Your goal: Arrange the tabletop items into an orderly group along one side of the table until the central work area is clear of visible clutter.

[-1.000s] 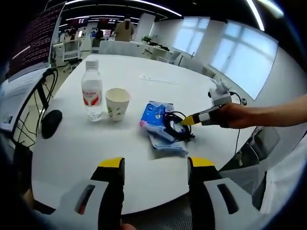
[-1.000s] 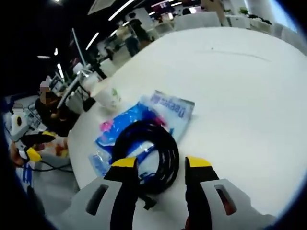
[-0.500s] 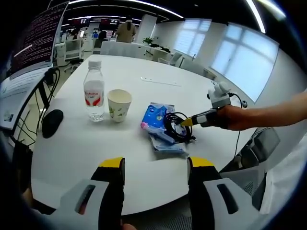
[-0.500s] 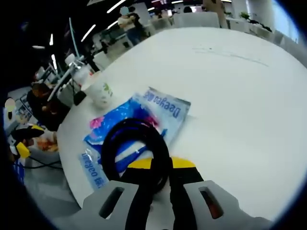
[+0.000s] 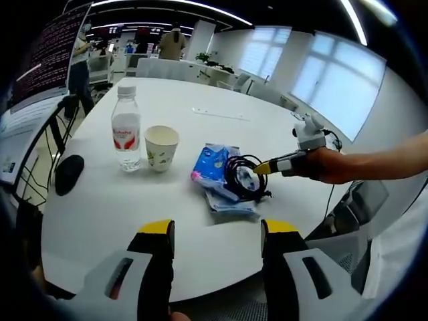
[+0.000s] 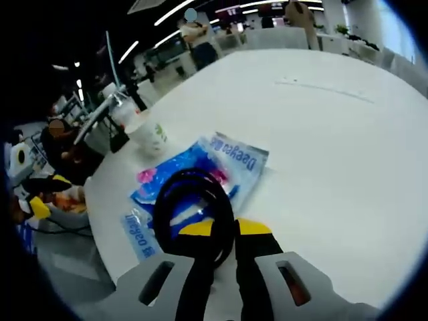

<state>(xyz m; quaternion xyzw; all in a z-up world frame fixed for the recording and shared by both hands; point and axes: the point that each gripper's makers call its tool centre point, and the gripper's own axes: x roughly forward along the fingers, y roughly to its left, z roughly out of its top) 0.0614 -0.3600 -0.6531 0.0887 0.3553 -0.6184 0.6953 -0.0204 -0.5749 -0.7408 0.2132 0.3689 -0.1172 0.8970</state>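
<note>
Pinching the cable [image 6: 190, 200], the right hand-held gripper [image 6: 215, 231] has barely begun; left hand-held gripper [image 5: 215, 231] spread; bottle [image 5: 126, 137], cup [image 5: 160, 147], packet [image 5: 212, 167] ahead, unsorted.

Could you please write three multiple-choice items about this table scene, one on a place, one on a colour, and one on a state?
1. Where does the paper cup stand?
A. Beside the water bottle
B. On the blue packets
C. Next to the computer mouse

2. What colour is the coiled cable?
A. White
B. Black
C. Red

3. How is the right gripper set?
A. Wide open above the table
B. Shut on the paper cup
C. Shut on the coiled cable

Answers:
1. A, since in the left gripper view the cup stands right next to the bottle, apart from the blue packets and the computer mouse.
2. B, as the loop lying on the blue packets is plainly black in both views.
3. C, because in the right gripper view its yellow tips meet around the near edge of the loop.
</note>
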